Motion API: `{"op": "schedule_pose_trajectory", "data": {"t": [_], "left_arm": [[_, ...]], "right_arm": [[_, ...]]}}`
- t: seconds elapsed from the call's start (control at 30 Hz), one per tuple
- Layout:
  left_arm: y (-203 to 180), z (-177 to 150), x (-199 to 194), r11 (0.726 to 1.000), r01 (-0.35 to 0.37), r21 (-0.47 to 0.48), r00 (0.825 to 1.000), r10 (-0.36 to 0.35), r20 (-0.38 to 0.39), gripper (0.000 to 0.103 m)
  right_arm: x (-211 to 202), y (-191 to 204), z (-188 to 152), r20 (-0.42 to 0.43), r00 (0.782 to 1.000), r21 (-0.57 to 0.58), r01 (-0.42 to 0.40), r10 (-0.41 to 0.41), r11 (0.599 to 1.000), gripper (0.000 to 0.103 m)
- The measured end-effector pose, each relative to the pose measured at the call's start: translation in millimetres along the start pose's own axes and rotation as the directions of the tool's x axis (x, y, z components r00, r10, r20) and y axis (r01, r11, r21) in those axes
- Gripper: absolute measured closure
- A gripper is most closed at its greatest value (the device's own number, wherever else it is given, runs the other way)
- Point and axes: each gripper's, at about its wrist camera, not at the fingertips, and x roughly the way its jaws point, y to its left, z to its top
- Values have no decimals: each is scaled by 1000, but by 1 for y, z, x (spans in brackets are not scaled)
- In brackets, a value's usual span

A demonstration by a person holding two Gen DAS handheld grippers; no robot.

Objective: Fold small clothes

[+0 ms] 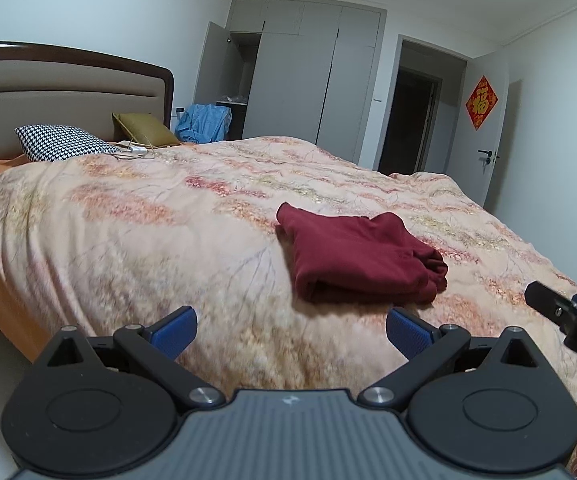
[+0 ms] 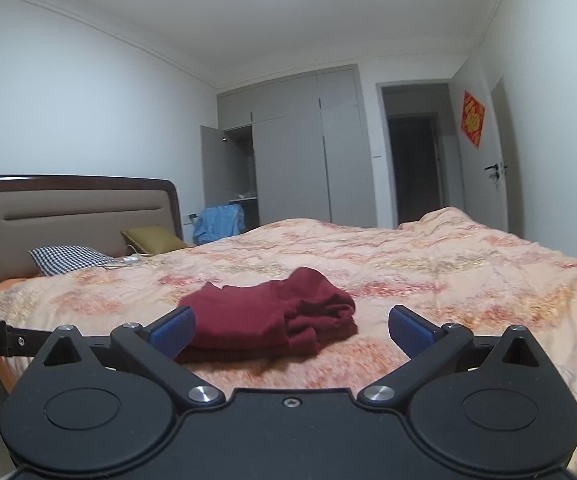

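A dark red garment (image 1: 358, 258) is lying folded in a bundle on the floral bedspread (image 1: 128, 216), looking finished. The left gripper (image 1: 291, 334) and right gripper (image 2: 291, 332) are hovering just short of it, jaws spread wide, holding nothing.

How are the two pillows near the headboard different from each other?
The checked pillow has a fine dark-and-white pattern; the olive pillow is one plain colour. The checked pillow lies nearer the bed's left edge and lower, while the olive pillow leans up against the headboard, closer to the wardrobe. Both rest at the head of the bed, clear of the red garment.
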Motion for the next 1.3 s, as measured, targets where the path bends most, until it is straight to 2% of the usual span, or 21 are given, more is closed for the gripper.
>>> {"op": "schedule_pose_trajectory", "data": {"t": [0.17,0.33,0.8,1.3], "left_arm": [[1,-22,-4,1000,-16,5,1000,16,9,0],[3,-33,-1,999,-47,2,999,47,-3,0],[12,-35,1,998,-48,-30,999,47,-14,0],[11,-38,3,998,-51,-32,998,50,-27,0]], "right_arm": [[-8,6,-14,35,999,-38,23,-22,999,1],[-8,7,-20,33,999,-40,25,-23,999,0],[4,2,-24,-31,999,-8,34,-34,999,0],[5,2,-25,-38,999,-10,33,-34,999,0]]}}
